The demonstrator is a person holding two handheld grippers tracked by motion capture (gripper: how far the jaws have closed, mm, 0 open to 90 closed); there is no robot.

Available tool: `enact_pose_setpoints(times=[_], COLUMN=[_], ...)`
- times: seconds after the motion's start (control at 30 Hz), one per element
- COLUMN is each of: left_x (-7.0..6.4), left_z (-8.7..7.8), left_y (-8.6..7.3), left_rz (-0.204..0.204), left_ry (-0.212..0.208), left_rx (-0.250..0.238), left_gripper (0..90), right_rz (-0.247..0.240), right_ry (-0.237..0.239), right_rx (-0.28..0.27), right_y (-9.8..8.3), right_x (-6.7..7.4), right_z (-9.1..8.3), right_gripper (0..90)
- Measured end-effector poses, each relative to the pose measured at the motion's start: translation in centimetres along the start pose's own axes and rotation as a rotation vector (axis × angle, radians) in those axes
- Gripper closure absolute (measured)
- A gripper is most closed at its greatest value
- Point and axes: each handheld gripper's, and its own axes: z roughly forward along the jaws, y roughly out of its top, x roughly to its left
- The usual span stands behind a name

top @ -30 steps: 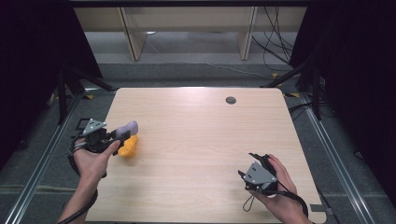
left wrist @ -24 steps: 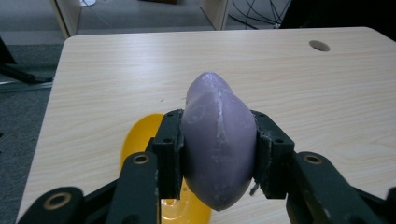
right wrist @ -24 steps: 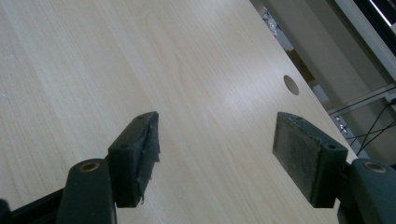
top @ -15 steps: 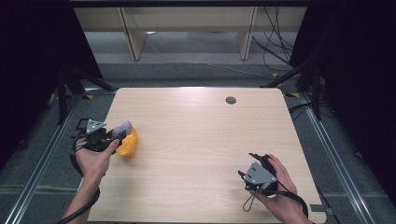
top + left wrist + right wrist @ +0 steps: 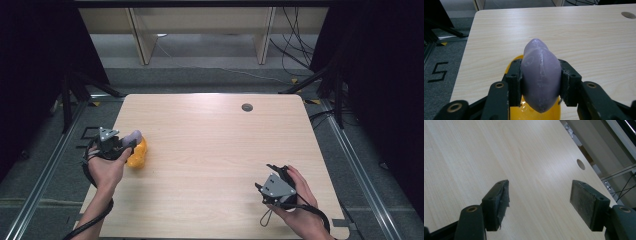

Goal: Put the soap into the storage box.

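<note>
the left gripper [image 5: 129, 141] is sitting at the left edge of the tabletop [image 5: 210, 150], far to the left of the round hole [image 5: 247, 107] and nearer the person. a hand [image 5: 106, 167] is wrapping around its body from below, with the grey plate on top. its jaws are pressing on a pale purple lump [image 5: 134, 135], one pad on each flank. in the left gripper view the lump [image 5: 540, 75] is bulging out between the pads [image 5: 514, 82], rounded and smooth, with a faint seam running along its top; its tip is pointing away from the camera, toward the side of the tabletop [image 5: 579, 37] where the hole [image 5: 628, 15] is lying. right under the lump a yellow object [image 5: 536, 113] is showing, glossy, curving around beneath the jaws; in the high view this yellow object [image 5: 138, 154] is lying on the wood just beside the gripper, on its hole side. whether the lump is touching the yellow object i cannot tell.

the right gripper [image 5: 266, 176] is resting well apart from the hole, near the front right corner, held by the other hand [image 5: 300, 200], with a cable looping below it. in the right gripper view the gripper [image 5: 539, 202] is holding its jaws wide with bare wood [image 5: 474, 157] between them, and the hole [image 5: 580, 164] is showing up beyond the pads [image 5: 584, 202], toward the far edge.
</note>
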Motion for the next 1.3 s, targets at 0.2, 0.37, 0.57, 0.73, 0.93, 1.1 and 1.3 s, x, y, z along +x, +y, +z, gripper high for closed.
enact_pose_setpoints(times=[0.2, 0.37, 0.57, 0.73, 0.93, 1.1, 1.3], left_x=[0.0, 0.0, 0.1, 0.0, -0.2, -0.3, -0.5], left_z=[0.4, 1.1, 1.7, 2.1, 2.6, 2.8, 2.8], left_y=[-0.3, -0.7, -1.1, -1.5, -1.8, -1.8, -1.9], left_rz=[0.006, -0.001, -0.001, 0.006, 0.015, 0.014, 0.017], left_ry=[0.023, 0.033, 0.043, 0.05, 0.06, 0.058, 0.054], left_rx=[0.012, 0.023, 0.042, 0.048, 0.059, 0.05, 0.053], left_gripper=[58.7, 58.7, 58.7, 58.6, 58.6, 58.6, 58.4], right_rz=[0.0, 0.001, 0.002, 0.002, 0.003, 0.006, -0.011], right_ry=[0.001, -0.002, -0.005, -0.001, -0.002, 0.005, 0.0], right_rx=[0.001, -0.001, -0.001, 0.0, 0.0, 0.003, -0.001], right_y=[0.0, 0.0, 0.0, 0.0, 0.0, 0.0, 0.0], right_x=[0.0, 0.0, 0.0, 0.0, 0.0, 0.1, 0.0], right_z=[0.0, 0.0, 0.0, 0.0, 0.0, 0.0, 0.1], right_gripper=[32.3, 32.3, 32.3, 32.3, 32.3, 32.3, 32.4])
